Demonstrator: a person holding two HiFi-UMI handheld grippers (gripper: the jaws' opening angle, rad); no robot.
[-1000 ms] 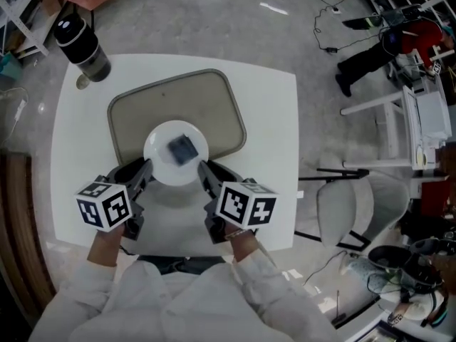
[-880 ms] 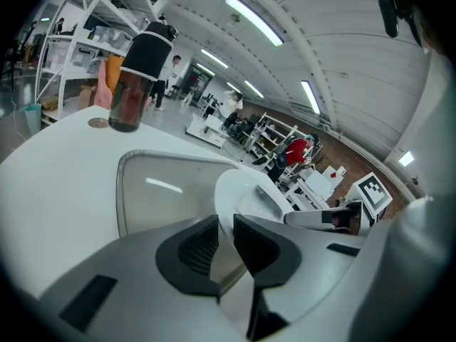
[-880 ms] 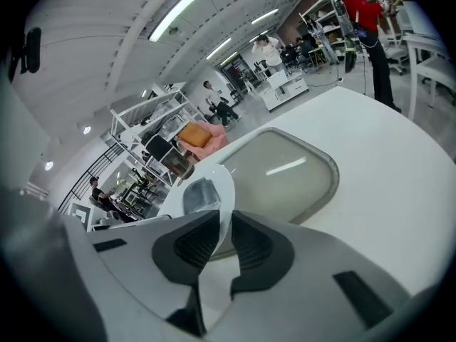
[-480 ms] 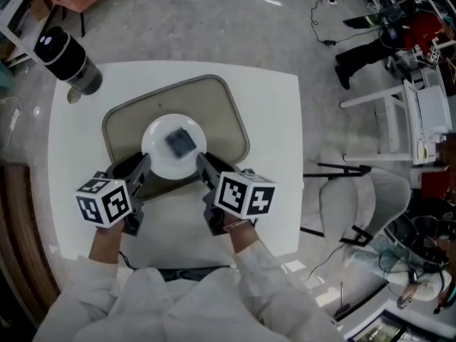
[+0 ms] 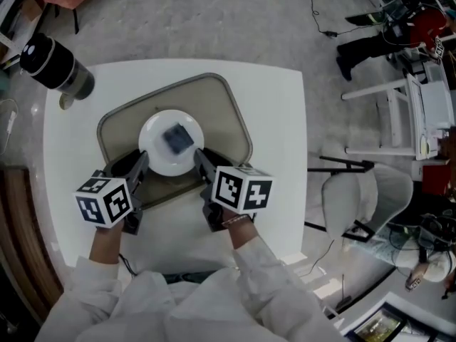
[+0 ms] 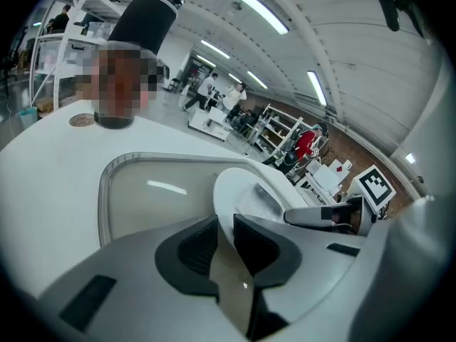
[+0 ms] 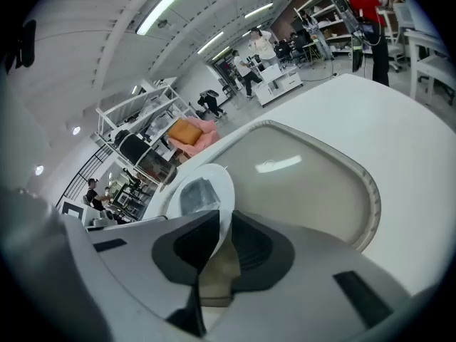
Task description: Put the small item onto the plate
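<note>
"Two tools on one plate: which step was that?"

"A late one, I judged. The small item [image 5: 178,138], a dark squarish piece, already lay on the white plate [image 5: 154,148]. The left tool [image 5: 140,167] was clamped on the plate's near-left rim and the right tool [image 5: 201,161] on its near-right rim. The plate sat over the near part of the beige tray [image 5: 224,112] on the white counter [image 5: 278,120]."

"So what did the next move call for?"

"Probably keeping both hands level so the item didn't slide, seating the plate flat, then letting go of both rims together."

"Was it already down?"

"I couldn't tell; no view showed its underside."

"What did one view give that another didn't?"

"Only the head view showed both grips at once, with the black flask [image 5: 53,64] at the far-left corner. The gripper views showed the rim actually pinched between each pair of pads. The left one also showed plainly a brown disc [image 6: 81,120] beside the flask."
</note>
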